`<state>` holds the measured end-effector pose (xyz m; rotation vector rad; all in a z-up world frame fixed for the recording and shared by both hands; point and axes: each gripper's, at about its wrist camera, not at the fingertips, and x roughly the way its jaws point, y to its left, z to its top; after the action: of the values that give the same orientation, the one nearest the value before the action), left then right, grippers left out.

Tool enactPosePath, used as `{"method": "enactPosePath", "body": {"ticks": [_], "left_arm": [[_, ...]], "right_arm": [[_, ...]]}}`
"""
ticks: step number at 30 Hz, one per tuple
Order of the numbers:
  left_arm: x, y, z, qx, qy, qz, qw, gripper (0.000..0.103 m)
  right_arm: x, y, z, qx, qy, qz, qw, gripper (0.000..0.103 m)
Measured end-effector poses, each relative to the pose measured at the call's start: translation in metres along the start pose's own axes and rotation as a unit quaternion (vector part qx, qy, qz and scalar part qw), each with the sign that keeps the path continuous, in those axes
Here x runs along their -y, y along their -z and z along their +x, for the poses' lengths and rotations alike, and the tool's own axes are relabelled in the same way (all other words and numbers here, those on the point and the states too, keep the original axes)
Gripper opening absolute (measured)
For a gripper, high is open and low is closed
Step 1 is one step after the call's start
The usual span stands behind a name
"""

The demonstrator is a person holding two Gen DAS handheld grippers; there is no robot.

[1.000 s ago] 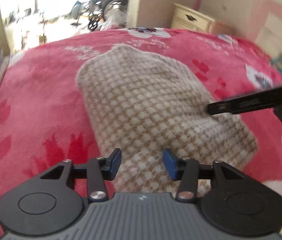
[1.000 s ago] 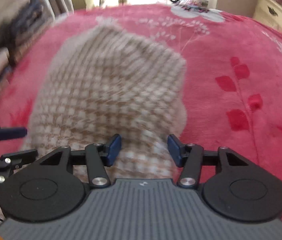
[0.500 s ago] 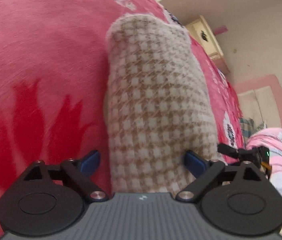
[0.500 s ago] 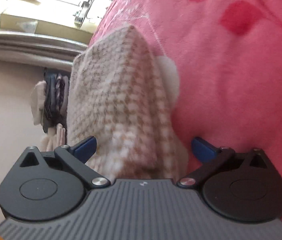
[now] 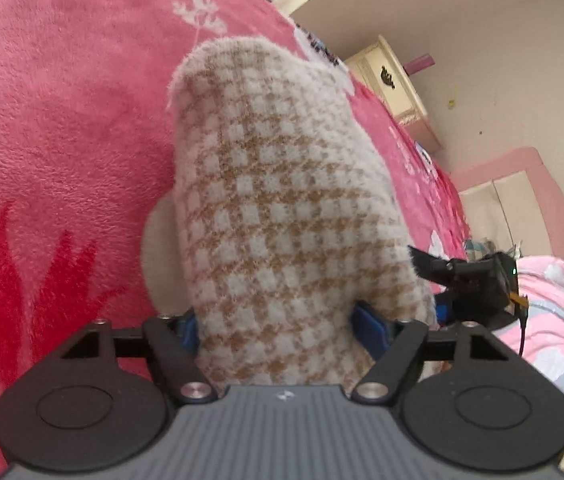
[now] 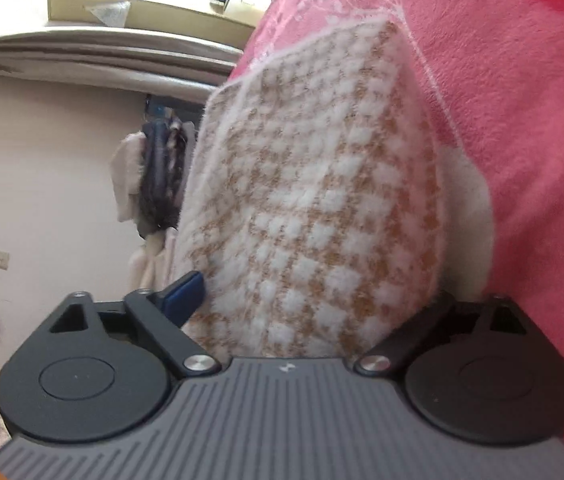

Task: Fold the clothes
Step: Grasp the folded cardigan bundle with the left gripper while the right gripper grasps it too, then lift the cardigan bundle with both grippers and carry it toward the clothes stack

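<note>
Since 1 s ago both grippers, left [image 5: 276, 326] and right [image 6: 314, 300], dropped and straddle the folded garment [image 5: 282, 208] (jaws wide, unclamped): probably lifting the bundle off the bed [image 5: 62, 100].

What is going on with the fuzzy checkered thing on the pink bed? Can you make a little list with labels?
garment: fuzzy tan-and-white checkered garment, folded into a thick bundle
surface: pink blanket with red flower prints
left gripper: fingers on either side of the bundle's near end, wide apart
right gripper: straddling the bundle the same way, one blue pad hidden
firmly squeezed: cannot tell
background: cream nightstand by the wall
</note>
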<state>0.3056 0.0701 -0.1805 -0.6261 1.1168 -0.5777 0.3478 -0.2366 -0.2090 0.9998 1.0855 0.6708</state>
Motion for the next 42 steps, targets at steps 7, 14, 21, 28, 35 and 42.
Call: {"method": "enactPosePath", "body": {"ticks": [7,14,21,28,35,42], "left_arm": [[0.028,0.014,-0.053,0.047,0.012,0.008,0.9988,0.072],[0.032,0.019,-0.195,0.149,-0.041,0.013,0.9879,0.072],[0.036,0.023,-0.336,0.249,-0.094,0.018,0.9639,0.072],[-0.002,-0.008,-0.479,0.314,-0.155,0.004,0.9366,0.073],[-0.147,-0.046,-0.478,0.283,-0.223,-0.079,0.9293,0.077],[-0.236,-0.032,-0.452,0.324,-0.183,-0.195,0.9073,0.079]], "right_arm": [[-0.043,0.023,-0.020,0.032,-0.001,0.002,0.999,0.086],[-0.125,0.067,-0.037,0.062,-0.026,-0.032,0.997,0.087],[-0.238,0.099,0.043,0.047,-0.130,-0.057,0.989,0.089],[-0.370,0.106,0.205,0.004,-0.186,-0.051,0.981,0.089],[-0.398,0.127,0.337,-0.030,-0.124,-0.047,0.991,0.089],[-0.334,0.135,0.399,-0.044,-0.097,-0.068,0.992,0.076]]}}
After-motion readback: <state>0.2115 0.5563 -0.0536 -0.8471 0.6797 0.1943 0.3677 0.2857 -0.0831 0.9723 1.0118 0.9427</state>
